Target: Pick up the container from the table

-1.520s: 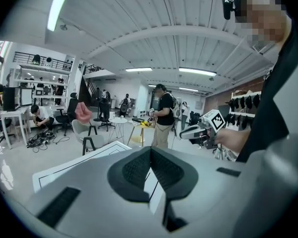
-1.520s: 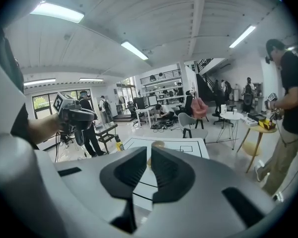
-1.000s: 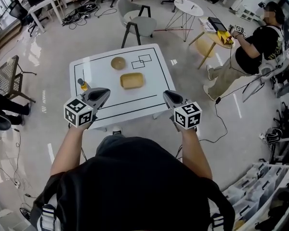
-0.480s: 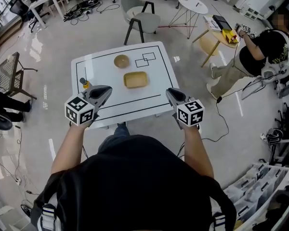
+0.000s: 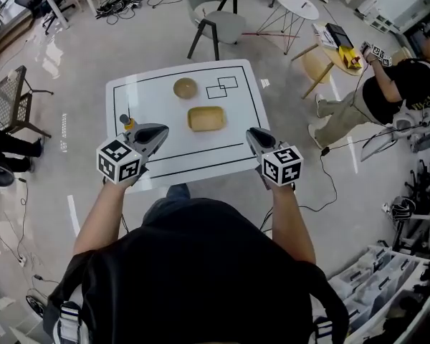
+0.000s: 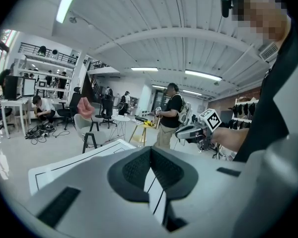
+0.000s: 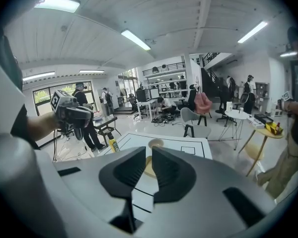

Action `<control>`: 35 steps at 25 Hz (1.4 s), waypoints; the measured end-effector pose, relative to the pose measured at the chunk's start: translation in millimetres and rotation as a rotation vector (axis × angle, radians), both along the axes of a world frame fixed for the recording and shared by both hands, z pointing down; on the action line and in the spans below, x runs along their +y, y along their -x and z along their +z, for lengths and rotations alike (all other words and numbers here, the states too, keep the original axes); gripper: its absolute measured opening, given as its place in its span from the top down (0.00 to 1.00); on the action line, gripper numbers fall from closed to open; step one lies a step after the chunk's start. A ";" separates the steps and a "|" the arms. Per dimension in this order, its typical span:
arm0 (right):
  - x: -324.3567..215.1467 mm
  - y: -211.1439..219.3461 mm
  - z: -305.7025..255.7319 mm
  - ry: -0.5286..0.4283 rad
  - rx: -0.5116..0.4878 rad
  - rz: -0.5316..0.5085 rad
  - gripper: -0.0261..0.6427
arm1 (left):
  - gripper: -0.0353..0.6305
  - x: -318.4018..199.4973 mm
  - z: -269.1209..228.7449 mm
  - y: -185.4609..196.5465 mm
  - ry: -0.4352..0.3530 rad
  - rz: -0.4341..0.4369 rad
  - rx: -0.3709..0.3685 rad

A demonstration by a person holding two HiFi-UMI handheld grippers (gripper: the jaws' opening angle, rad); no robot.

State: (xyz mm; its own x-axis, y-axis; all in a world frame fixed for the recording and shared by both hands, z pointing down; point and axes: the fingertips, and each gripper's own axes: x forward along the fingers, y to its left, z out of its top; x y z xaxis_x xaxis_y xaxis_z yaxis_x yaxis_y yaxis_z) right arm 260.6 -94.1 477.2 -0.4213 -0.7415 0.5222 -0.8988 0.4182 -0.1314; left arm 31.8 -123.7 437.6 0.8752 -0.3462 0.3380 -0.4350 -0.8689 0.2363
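While both grippers hang over the near side of the white counter [image 5: 158,95], the tan rectangular container [image 5: 206,118] sits untouched on the counter's middle, between the two grippers and a little farther off. The left gripper [image 5: 162,130] points toward the counter from the near left, its jaws closed tip to tip with nothing between them. The right gripper [image 5: 251,133] comes in from the near right corner with its jaws a narrow slit apart, and nothing is held in them. A round bowl [image 5: 185,87] stands just beyond the container, slightly to its left and apart from it. A small yellow bottle [image 5: 128,122] stands upright near the counter's left edge, just beside the left gripper. Black lines mark the counter top.
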 end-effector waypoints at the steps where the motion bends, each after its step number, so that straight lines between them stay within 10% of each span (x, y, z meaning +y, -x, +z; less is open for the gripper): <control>1: -2.6 1.7 2.6 0.007 0.002 -0.003 0.90 | 0.93 -2.2 0.9 0.5 0.004 -0.002 0.002; 35: -63.5 37.1 128.0 0.263 0.084 -0.103 0.85 | 0.93 -49.7 59.1 -3.4 0.170 0.041 0.039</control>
